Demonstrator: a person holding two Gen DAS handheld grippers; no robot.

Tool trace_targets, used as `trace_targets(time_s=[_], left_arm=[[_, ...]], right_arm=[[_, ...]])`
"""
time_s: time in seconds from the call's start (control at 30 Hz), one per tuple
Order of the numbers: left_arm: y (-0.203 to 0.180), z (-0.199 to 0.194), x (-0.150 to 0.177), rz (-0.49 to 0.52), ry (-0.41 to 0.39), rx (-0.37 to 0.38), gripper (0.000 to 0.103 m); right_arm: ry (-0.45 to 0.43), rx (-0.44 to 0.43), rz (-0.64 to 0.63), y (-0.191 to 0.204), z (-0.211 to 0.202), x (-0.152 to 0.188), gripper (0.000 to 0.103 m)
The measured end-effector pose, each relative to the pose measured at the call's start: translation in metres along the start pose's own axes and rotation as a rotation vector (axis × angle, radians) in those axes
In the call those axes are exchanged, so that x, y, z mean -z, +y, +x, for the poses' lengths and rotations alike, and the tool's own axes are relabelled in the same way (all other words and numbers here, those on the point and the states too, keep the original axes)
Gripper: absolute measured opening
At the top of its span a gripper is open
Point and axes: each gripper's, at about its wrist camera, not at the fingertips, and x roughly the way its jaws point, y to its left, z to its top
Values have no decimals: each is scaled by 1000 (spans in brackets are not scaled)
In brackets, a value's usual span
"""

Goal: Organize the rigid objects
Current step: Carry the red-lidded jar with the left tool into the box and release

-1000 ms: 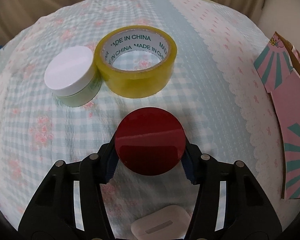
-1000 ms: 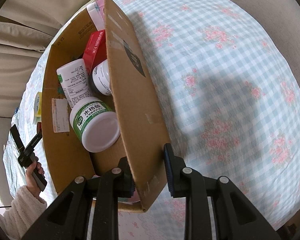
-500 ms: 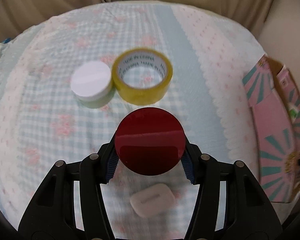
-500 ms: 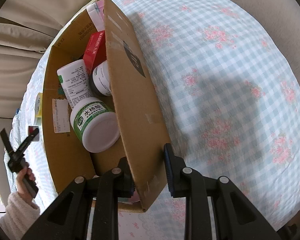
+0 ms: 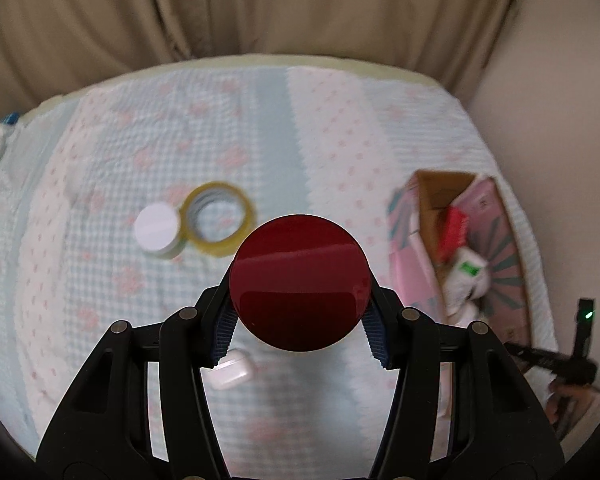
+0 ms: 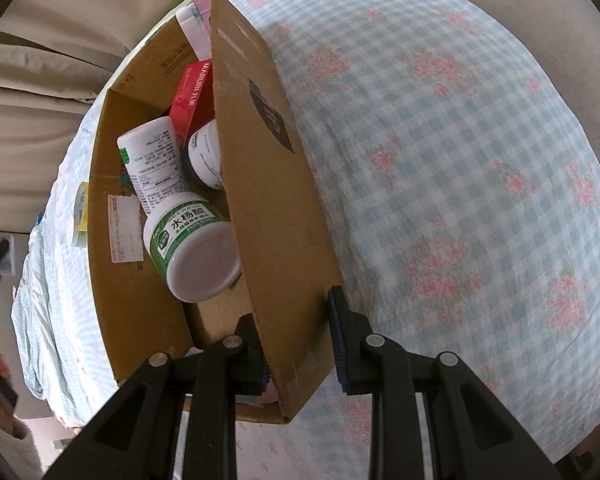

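My left gripper (image 5: 300, 336) is shut on a round dark-red lidded jar (image 5: 299, 282) and holds it high above the bed. Below lie a yellow tape roll (image 5: 219, 219), a white-lidded green jar (image 5: 158, 231) and a white earbud case (image 5: 230, 372). My right gripper (image 6: 296, 348) is shut on the flap of the cardboard box (image 6: 272, 216), one finger inside and one outside. The box holds a green-labelled white jar (image 6: 192, 248), a white bottle (image 6: 156, 164), a red carton (image 6: 192, 96) and another jar (image 6: 206, 156). The box also shows in the left wrist view (image 5: 460, 240).
The bed has a blue-checked floral cover (image 6: 460, 160). Beige curtains (image 5: 260, 8) hang behind it and a wall (image 5: 560, 100) is on the right. The right gripper's handle and hand (image 5: 568, 368) show at the left view's lower right.
My left gripper has risen well above the bed with the red jar; the tape and white jar look much smaller and the box has come into view. The right gripper has held still.
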Motion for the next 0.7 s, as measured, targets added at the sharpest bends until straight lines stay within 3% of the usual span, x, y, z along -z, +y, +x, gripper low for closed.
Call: trace_targets(time_s=[0.3,0.53,0.7], left_arm=[[-105,14,-37,64,-26,125,51],[-184,57,-40,115,13,215,51],[-216,88,-36,145,47,248,51]], right_arm=[[-1,-2,3,1,-1,1,23],[0,-3,-4,3,0,1,23],[0,-2,0,0,0,1,23]])
